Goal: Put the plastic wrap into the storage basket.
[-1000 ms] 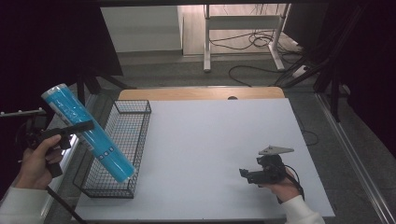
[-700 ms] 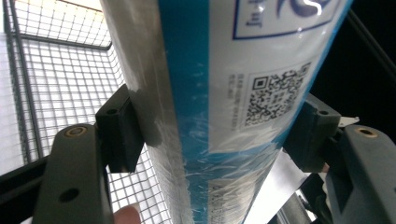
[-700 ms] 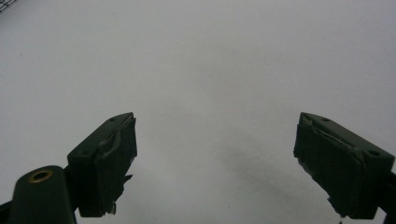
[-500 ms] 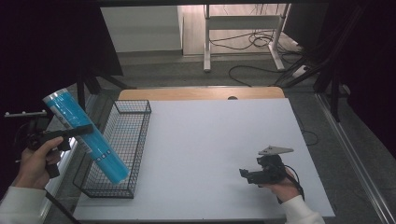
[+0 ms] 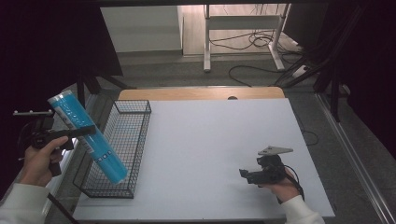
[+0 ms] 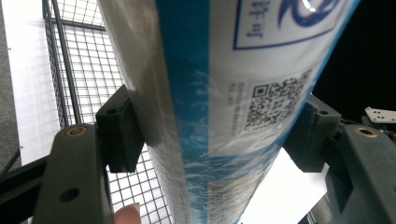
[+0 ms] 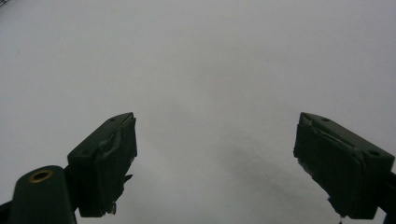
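Observation:
My left gripper (image 5: 85, 131) is shut on a long blue-and-white plastic-wrapped tube (image 5: 88, 135), at the far left of the high view. The tube slants, its upper end up and to the left. Its lower end reaches down into the near end of a black wire basket (image 5: 133, 101). In the left gripper view both pads (image 6: 123, 128) press the sides of the tube (image 6: 219, 93), with the basket's mesh (image 6: 79, 70) behind. My right gripper (image 5: 245, 175) rests low on the white table (image 5: 210, 140) at the near right. Its jaws stand wide open over bare tabletop (image 7: 210, 56), nothing between them.
The basket stands along the table's left edge. A wooden strip (image 5: 201, 93) runs along the far edge. Beyond it, desk legs (image 5: 205, 51) and loose cables (image 5: 252, 42) lie on the floor. Dark panels close off both sides.
The tube's lower end has dipped slightly toward the basket's near end. The right gripper has not moved.

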Tool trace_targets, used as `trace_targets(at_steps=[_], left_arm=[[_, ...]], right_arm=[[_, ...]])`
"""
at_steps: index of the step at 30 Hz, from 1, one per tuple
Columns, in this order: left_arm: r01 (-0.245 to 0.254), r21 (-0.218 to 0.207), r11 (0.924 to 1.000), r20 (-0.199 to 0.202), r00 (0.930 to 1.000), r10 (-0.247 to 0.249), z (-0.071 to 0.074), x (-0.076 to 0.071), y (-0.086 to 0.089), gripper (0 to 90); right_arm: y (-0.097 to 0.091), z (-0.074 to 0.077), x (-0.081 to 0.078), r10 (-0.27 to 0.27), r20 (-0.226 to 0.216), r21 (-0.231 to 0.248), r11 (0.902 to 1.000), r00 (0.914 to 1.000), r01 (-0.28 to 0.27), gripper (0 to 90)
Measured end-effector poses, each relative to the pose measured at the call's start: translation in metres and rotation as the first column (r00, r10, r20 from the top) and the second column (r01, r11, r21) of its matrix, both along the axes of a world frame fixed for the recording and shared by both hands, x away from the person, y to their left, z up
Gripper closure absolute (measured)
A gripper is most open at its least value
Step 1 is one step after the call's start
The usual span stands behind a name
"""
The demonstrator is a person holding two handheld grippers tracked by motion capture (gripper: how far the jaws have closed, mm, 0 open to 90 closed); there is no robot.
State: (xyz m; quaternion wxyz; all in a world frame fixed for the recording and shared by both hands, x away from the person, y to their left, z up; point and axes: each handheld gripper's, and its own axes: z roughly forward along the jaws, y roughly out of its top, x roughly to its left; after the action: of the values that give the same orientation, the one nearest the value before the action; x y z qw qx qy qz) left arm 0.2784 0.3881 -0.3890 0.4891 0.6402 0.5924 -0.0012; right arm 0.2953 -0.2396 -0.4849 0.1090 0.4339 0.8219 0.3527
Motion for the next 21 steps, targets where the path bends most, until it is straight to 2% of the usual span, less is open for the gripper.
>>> trace_targets(at_steps=[6,12,18,21], left_arm=[[0.010,0.068,0.9976,-0.053,0.9986,-0.007,-0.011,0.011,-0.012,32.1],[0.024,0.122,0.9923,-0.109,0.9940,-0.011,-0.023,0.028,-0.028,32.1],[-0.027,0.128,0.9914,-0.134,0.9900,0.044,-0.030,0.049,-0.038,31.9],[-0.069,0.141,0.9875,-0.147,0.9851,0.090,-0.036,0.061,-0.046,31.8]], right_arm=[[0.001,-0.001,0.000,0.001,-0.006,-0.003,1.0000,1.0000,-0.001,13.8],[0.001,-0.002,0.001,0.001,-0.009,-0.007,1.0000,1.0000,-0.001,13.8],[0.001,-0.003,0.002,-0.007,-0.012,-0.011,0.9999,0.9999,0.007,14.3],[0.002,-0.003,0.002,-0.007,-0.013,-0.015,0.9999,0.9999,0.007,14.3]])
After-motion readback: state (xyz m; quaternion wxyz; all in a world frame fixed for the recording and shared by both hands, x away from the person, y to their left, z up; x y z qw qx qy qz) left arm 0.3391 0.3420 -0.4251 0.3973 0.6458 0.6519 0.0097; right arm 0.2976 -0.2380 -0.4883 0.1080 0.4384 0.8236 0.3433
